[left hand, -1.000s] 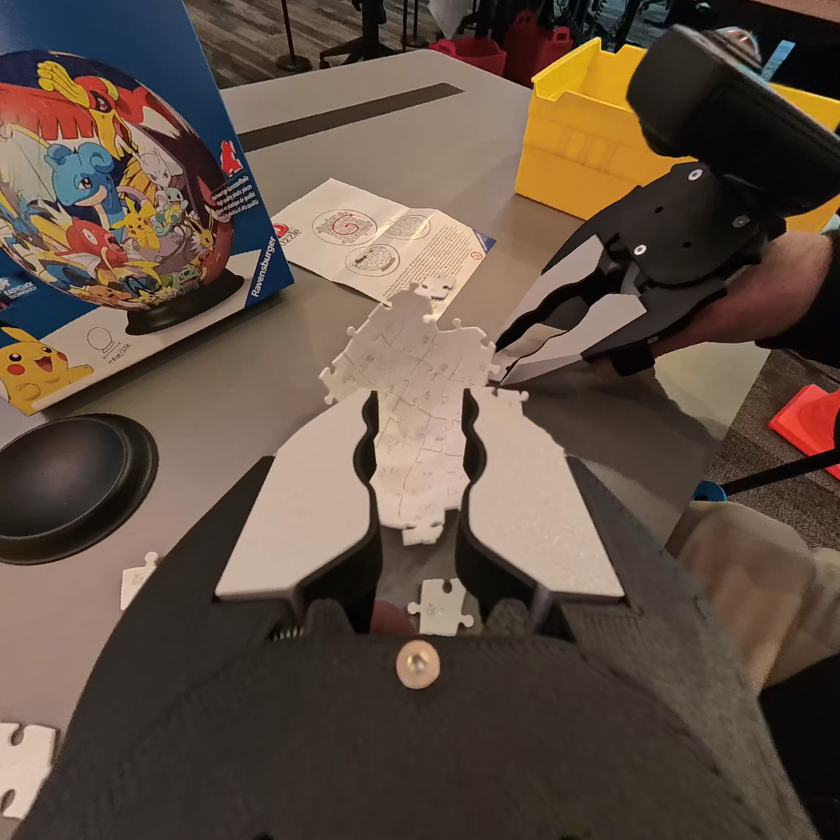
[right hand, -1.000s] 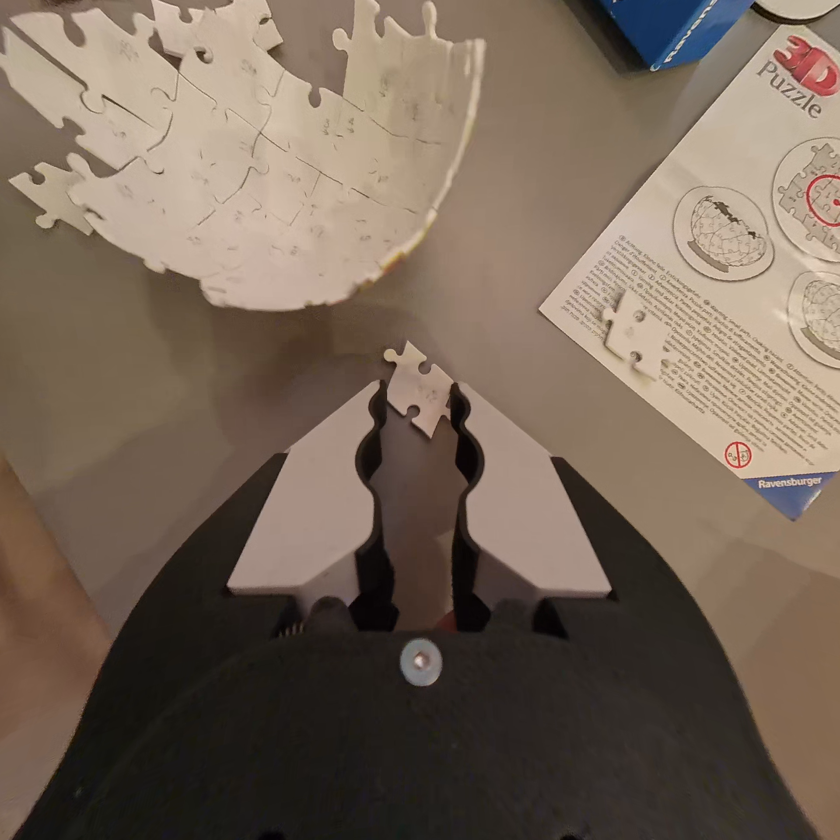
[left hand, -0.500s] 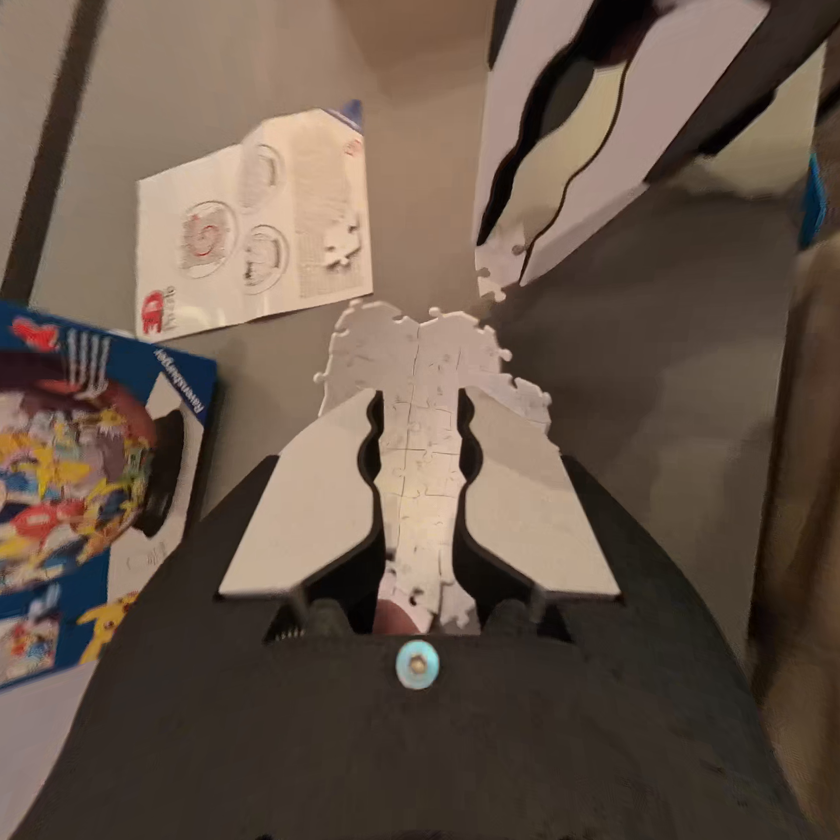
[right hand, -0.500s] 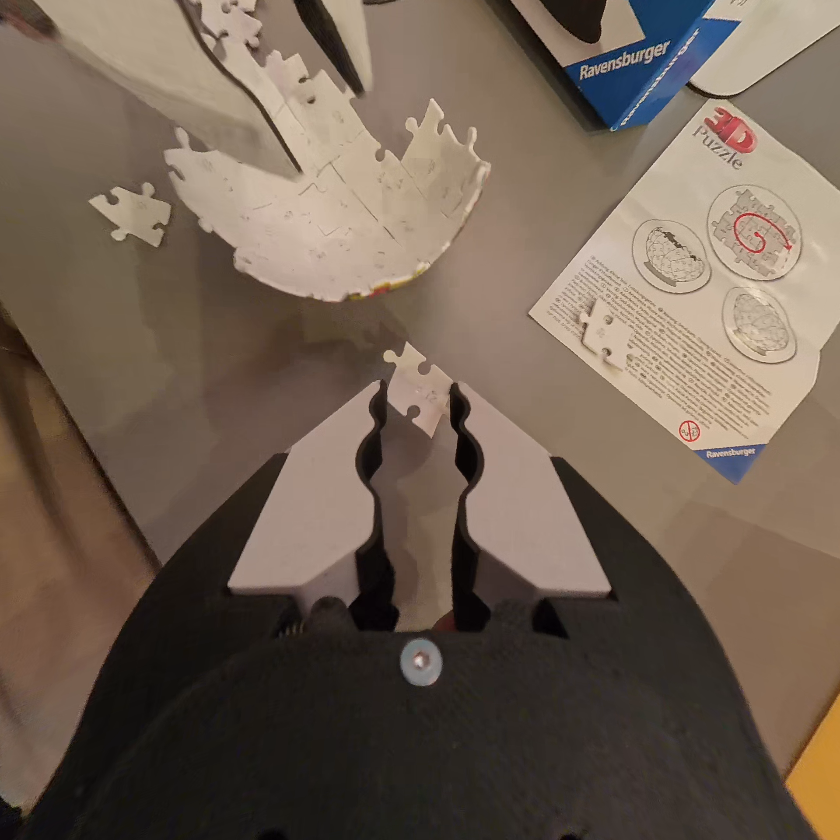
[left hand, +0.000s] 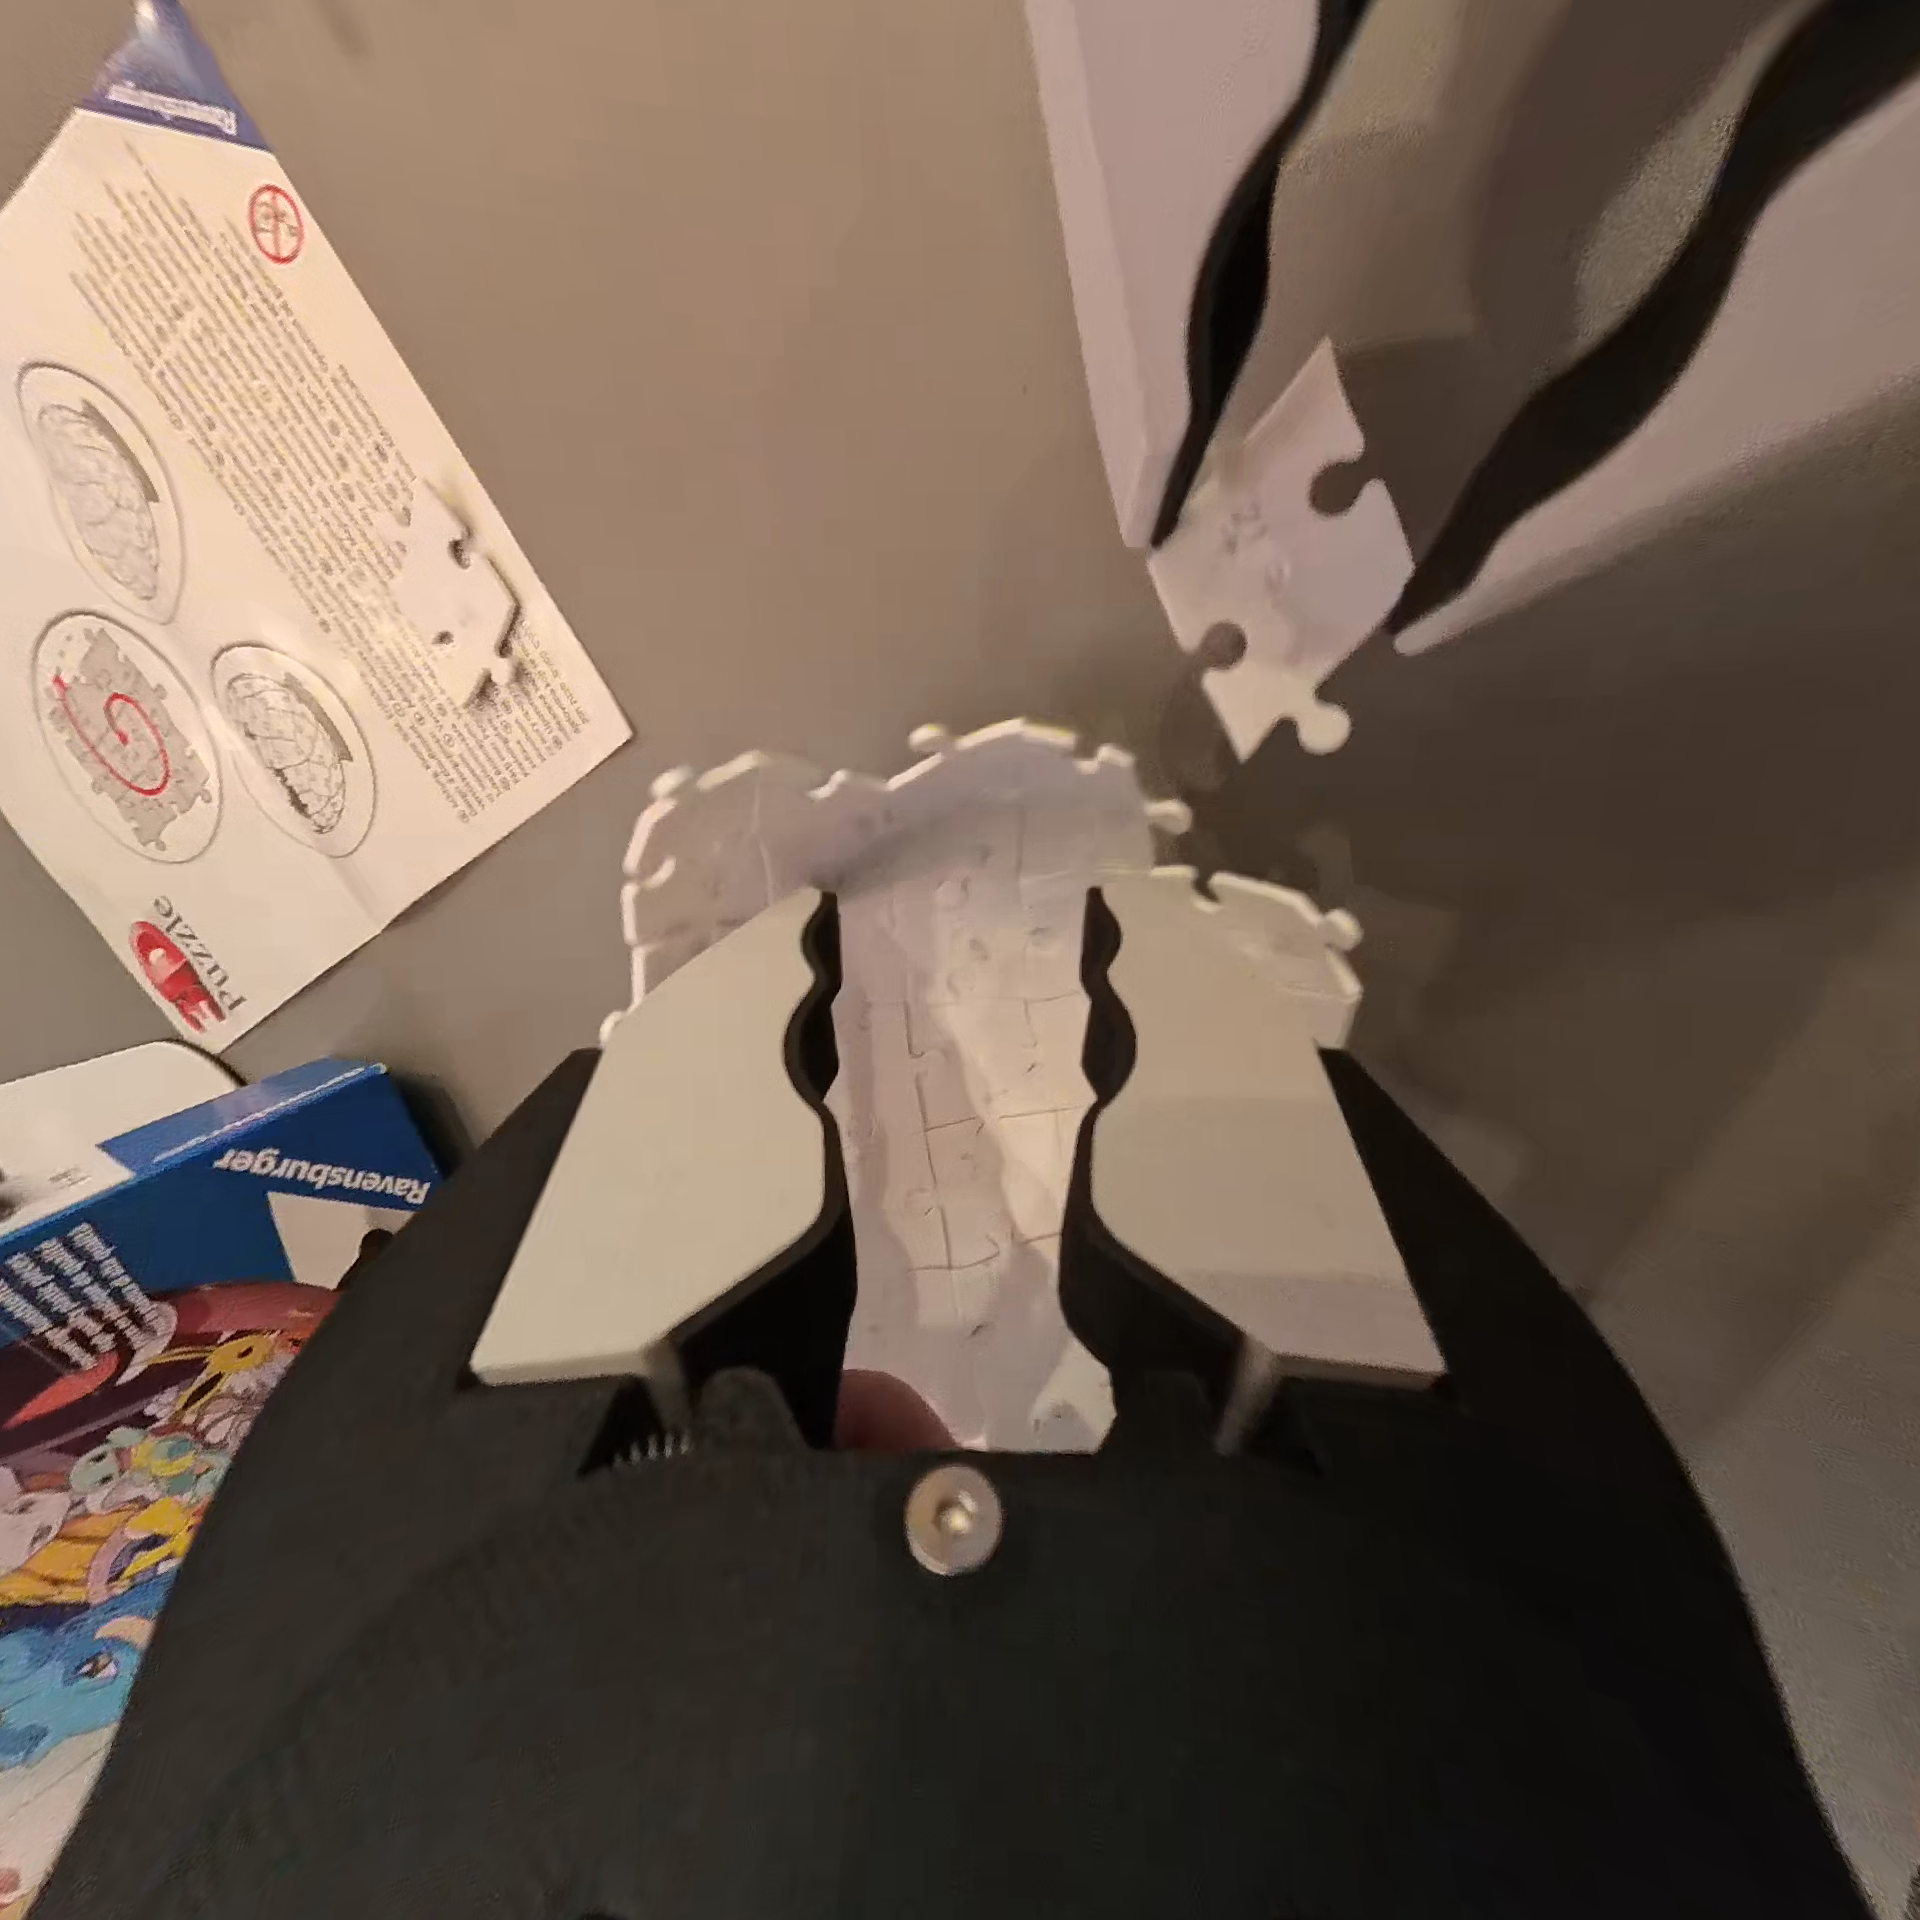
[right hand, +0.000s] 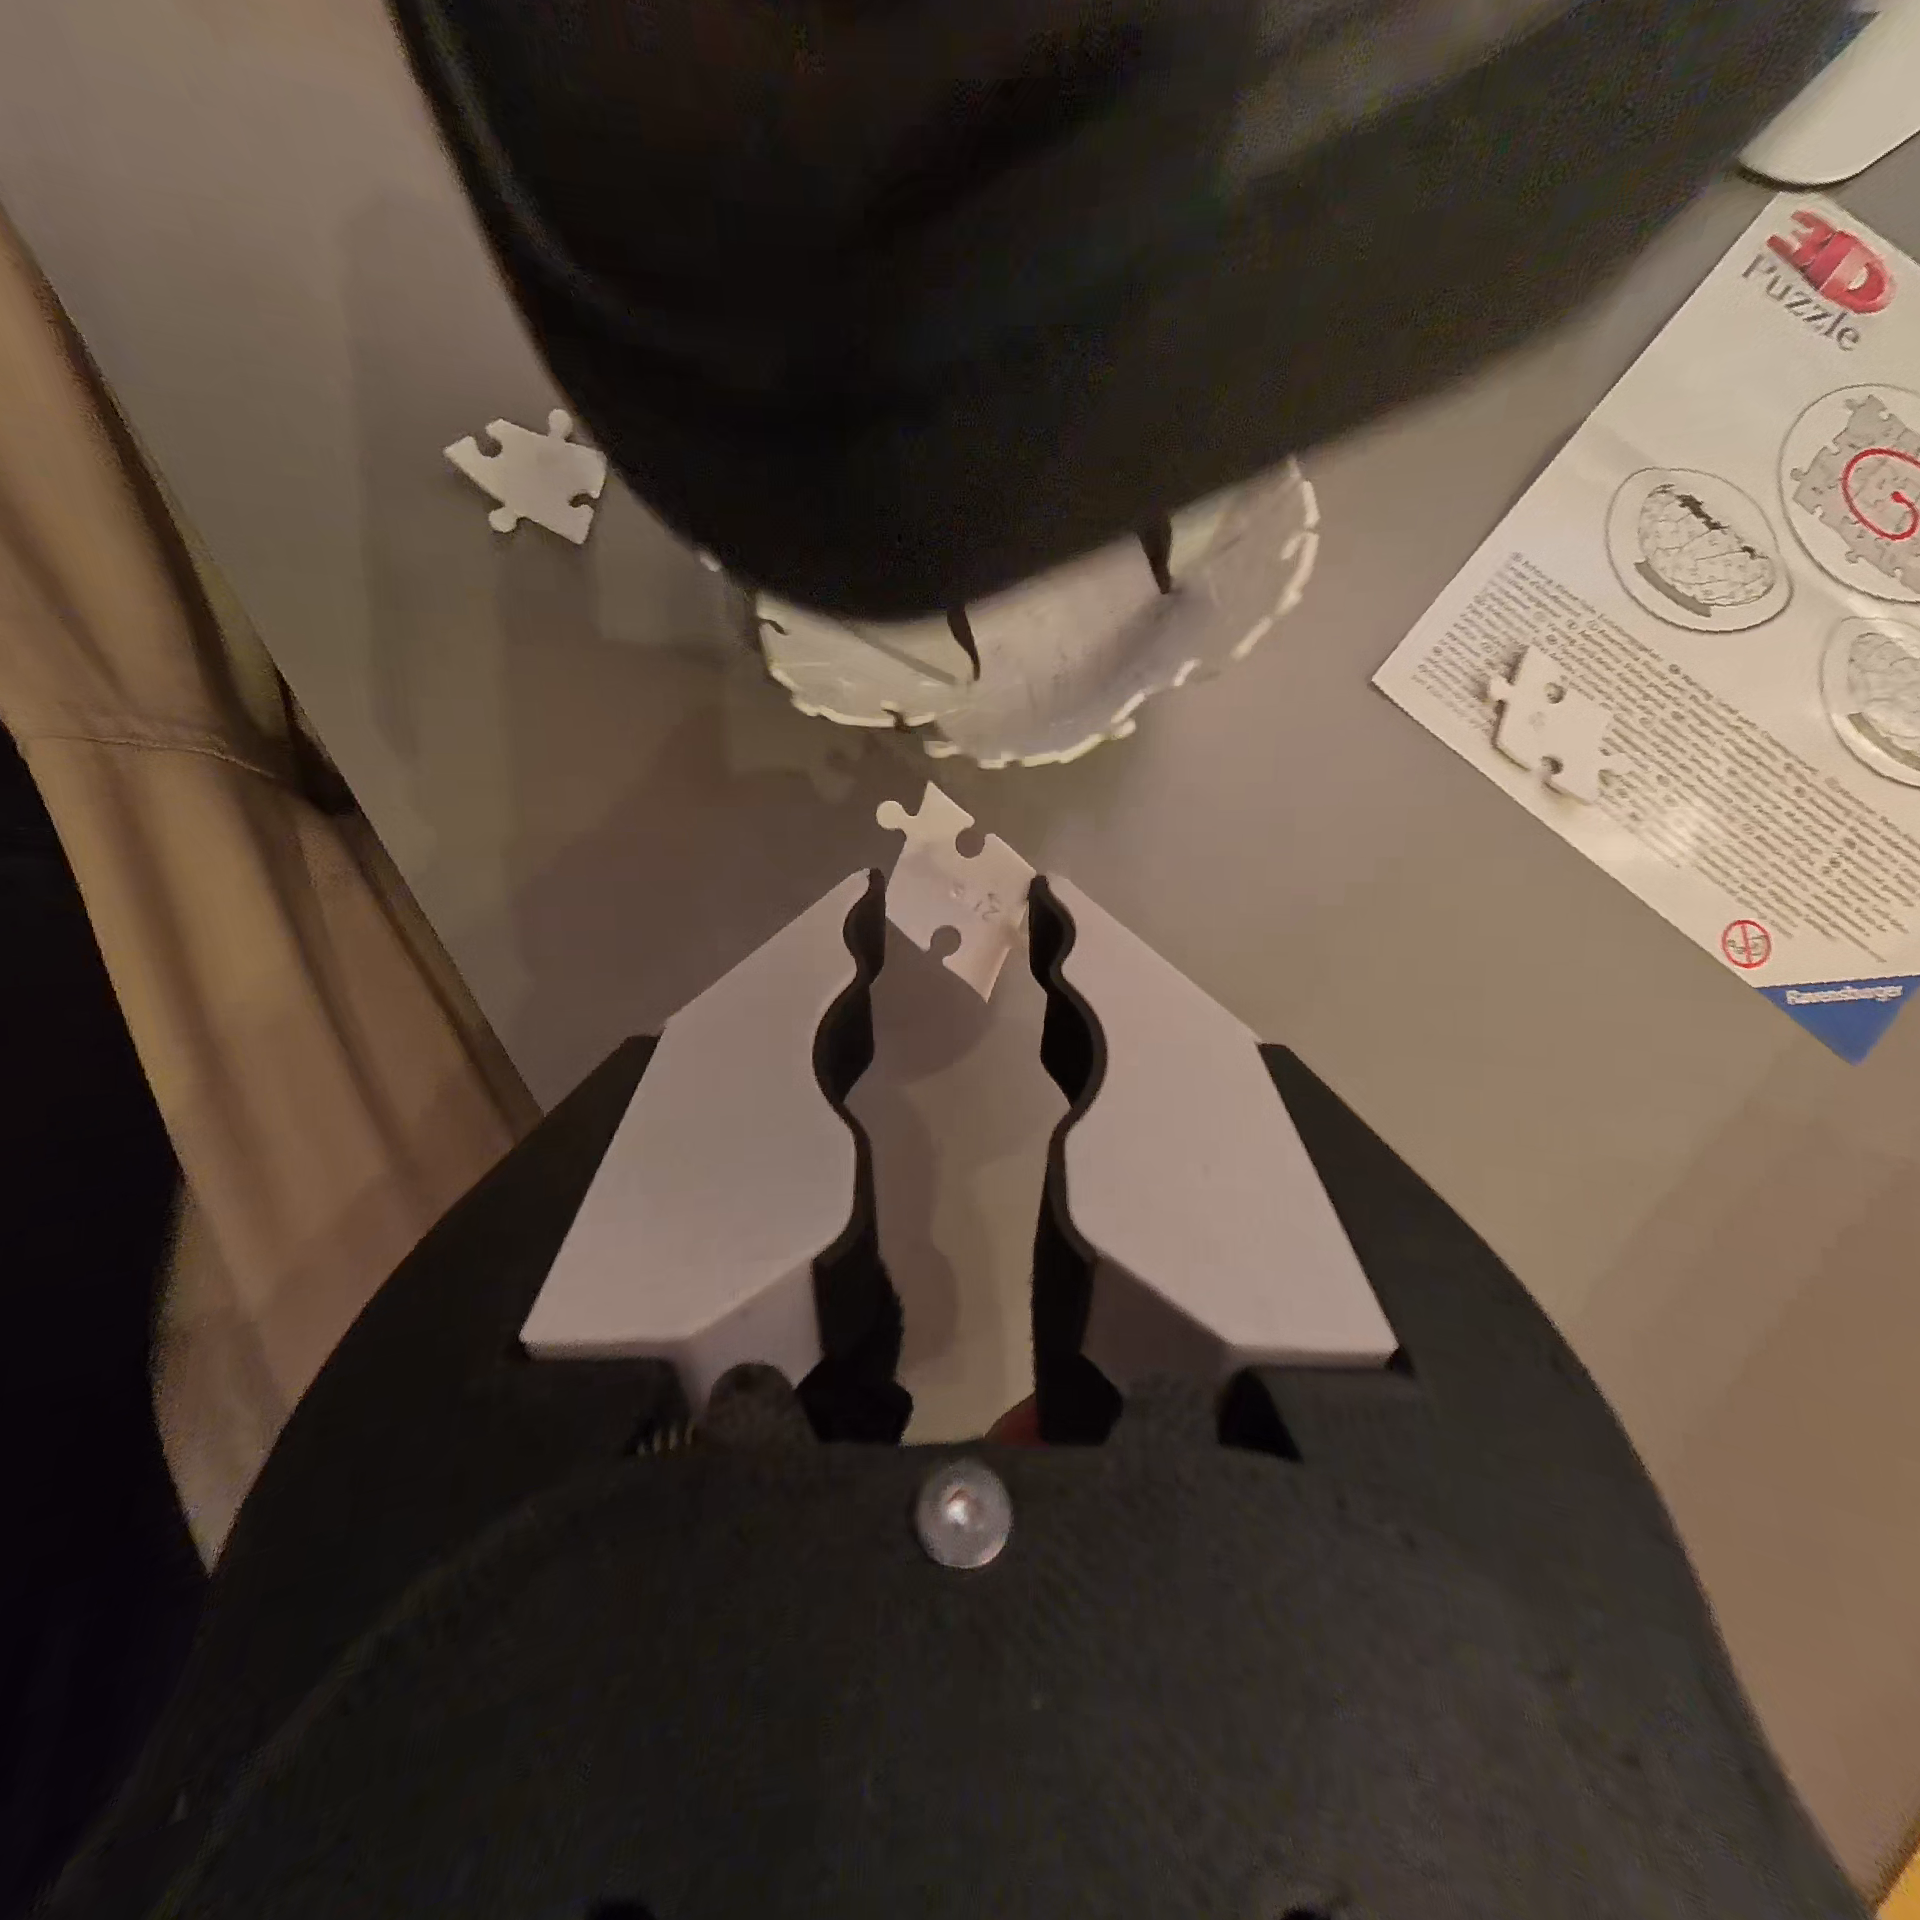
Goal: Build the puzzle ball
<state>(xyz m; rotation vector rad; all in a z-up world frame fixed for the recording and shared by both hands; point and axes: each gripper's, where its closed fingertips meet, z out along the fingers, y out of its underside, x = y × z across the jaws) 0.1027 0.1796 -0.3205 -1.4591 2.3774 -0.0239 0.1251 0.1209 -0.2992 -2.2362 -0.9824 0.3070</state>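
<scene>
The partly built puzzle ball (left hand: 961, 1049) is a curved white shell of joined pieces, inner side up. My left gripper (left hand: 956, 914) is shut on its wall and holds it above the grey table. My right gripper (right hand: 951, 888) is shut on a single white puzzle piece (right hand: 961, 909). In the left wrist view, the right gripper (left hand: 1278, 582) holds that piece (left hand: 1288, 561) just above and to the right of the shell's rim, not touching it. In the right wrist view, the left gripper's black body (right hand: 935, 312) hides most of the shell (right hand: 1091, 665).
An instruction leaflet (left hand: 239, 582) lies on the table with a loose piece (left hand: 473, 592) on it. The blue puzzle box (left hand: 156, 1299) is at the lower left. Another loose piece (right hand: 530, 478) lies on the table. A person's beige clothing (right hand: 156, 727) is at the table's edge. The gap from one gripper's tips to the other's is roughly 7 cm.
The left gripper has tipped downward and turned with the shell, so the leaflet and box swung left. The right gripper with its piece has come closer to the shell's rim.
</scene>
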